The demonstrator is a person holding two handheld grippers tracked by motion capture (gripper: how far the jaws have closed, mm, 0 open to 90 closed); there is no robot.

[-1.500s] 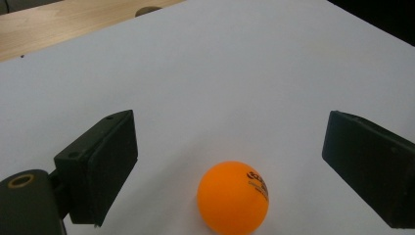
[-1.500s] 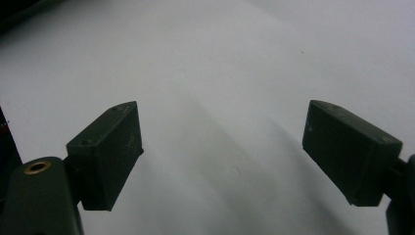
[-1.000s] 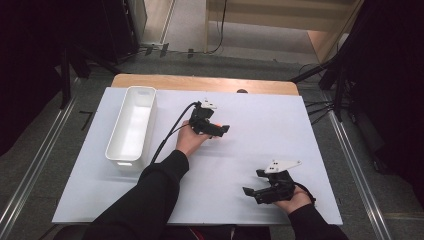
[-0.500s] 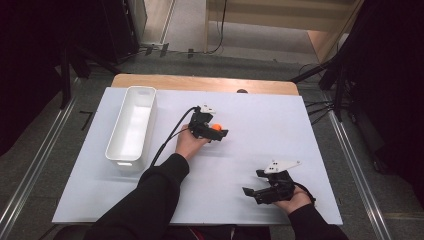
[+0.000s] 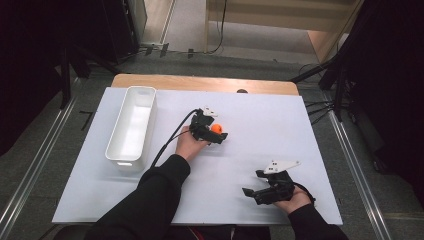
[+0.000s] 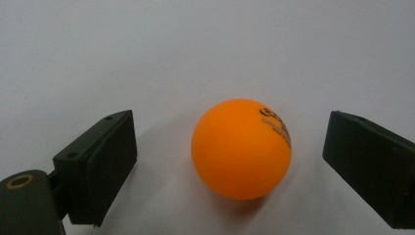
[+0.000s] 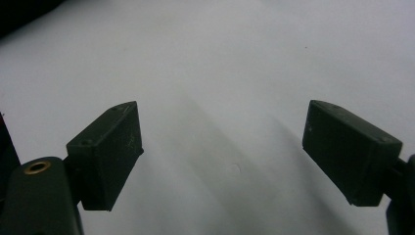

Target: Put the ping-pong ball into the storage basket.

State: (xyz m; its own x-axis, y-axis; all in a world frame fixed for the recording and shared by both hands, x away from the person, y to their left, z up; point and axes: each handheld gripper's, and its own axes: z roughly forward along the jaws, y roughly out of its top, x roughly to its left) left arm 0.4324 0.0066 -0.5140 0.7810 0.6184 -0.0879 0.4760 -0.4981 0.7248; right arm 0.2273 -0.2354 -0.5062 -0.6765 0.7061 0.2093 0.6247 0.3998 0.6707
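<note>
An orange ping-pong ball [image 5: 216, 128] lies on the white table top [image 5: 260, 125] near the middle. My left gripper [image 5: 218, 132] is around it. In the left gripper view the ball [image 6: 241, 148] rests between the two black jaws of the left gripper [image 6: 230, 128], with a gap on each side, so the jaws are open and do not touch it. My right gripper [image 5: 253, 182] is at the front right, low over the bare sheet. In its own view the right gripper [image 7: 222, 110] stands wide open with nothing between the jaws.
A long white bin [image 5: 122, 164] stands at the left of the sheet, with nothing in it as far as I can see. A wooden table edge [image 5: 200, 82] runs along the back. The left gripper's black cable [image 5: 172, 135] trails toward the person's sleeve.
My left gripper has shifted slightly, and the orange ball, barely visible a second ago, now shows plainly between its jaws. The right hand has stayed put.
</note>
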